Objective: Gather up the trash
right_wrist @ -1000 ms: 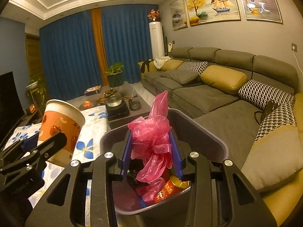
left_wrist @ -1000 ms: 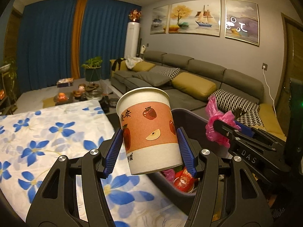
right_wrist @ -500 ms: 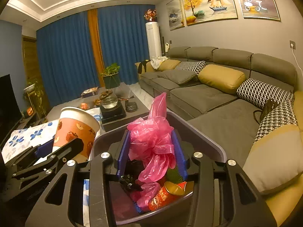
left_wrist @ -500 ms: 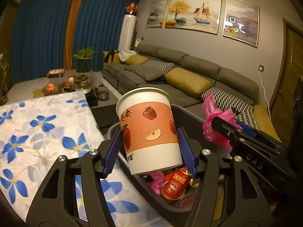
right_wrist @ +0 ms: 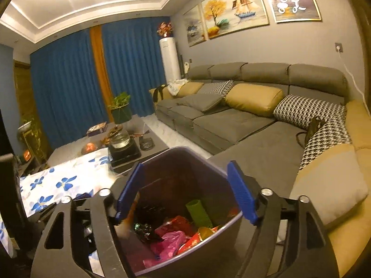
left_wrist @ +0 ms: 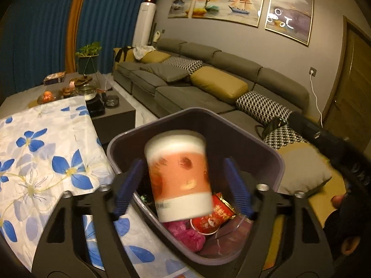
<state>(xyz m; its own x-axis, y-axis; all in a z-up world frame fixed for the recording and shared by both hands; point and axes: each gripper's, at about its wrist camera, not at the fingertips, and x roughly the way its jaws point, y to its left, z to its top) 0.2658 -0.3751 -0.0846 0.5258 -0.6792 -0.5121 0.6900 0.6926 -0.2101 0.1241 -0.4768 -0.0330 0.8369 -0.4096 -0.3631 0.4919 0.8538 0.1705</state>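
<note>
An orange and white paper cup [left_wrist: 179, 176], blurred, hangs free between the spread blue pads of my left gripper [left_wrist: 182, 186], above the dark purple trash bin [left_wrist: 273, 155]. The pads do not touch it. A blurred edge of the cup shows in the right wrist view [right_wrist: 129, 215]. My right gripper [right_wrist: 185, 194] is open and empty over the same bin [right_wrist: 185, 153]. The pink plastic bag [right_wrist: 171, 241] lies inside the bin with a red can [left_wrist: 214, 215], a green tube [right_wrist: 199, 213] and dark wrappers.
A table with a white cloth with blue flowers [left_wrist: 41, 159] stands left of the bin. A grey sectional sofa [right_wrist: 243, 125] with yellow and patterned cushions runs behind and to the right. A dark coffee table [right_wrist: 129, 143] holds a glass kettle.
Both grippers have opened. The cup has left the left pads and is dropping toward the bin. The pink bag has left the right gripper and now lies in the bin.
</note>
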